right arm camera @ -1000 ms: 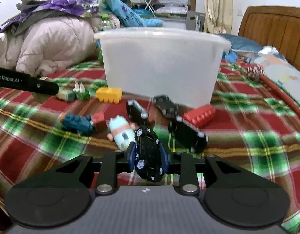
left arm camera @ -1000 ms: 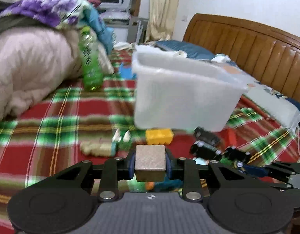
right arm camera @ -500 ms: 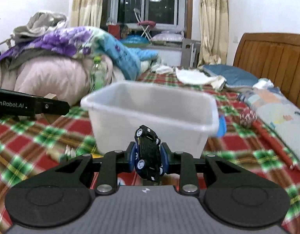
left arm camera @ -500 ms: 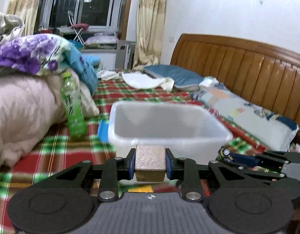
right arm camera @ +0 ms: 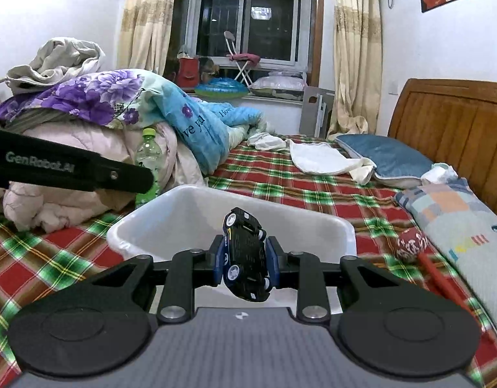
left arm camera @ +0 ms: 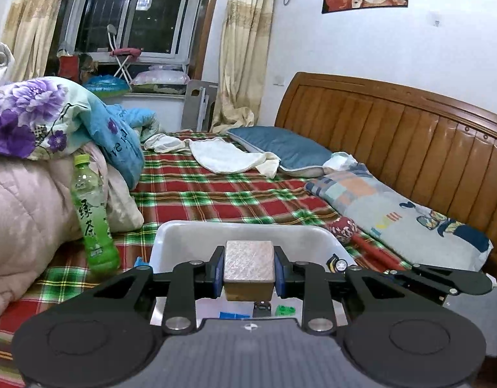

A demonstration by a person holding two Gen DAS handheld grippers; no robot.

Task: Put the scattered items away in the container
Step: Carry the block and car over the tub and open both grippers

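Both grippers went from low over the bed w/ toys to up over the white bin (left arm camera: 183,236) — left gripper (left arm camera: 248,273) clamps a wooden block (left arm camera: 248,265), right gripper (right arm camera: 245,263) a toy car (right arm camera: 245,255) (both above the bin opening) — release looks next.

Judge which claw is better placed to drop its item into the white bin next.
Left, narrowly. The left claw holds the wooden block over the white bin, with the bin floor showing beneath it. The right claw holds the toy car nearer the front rim.
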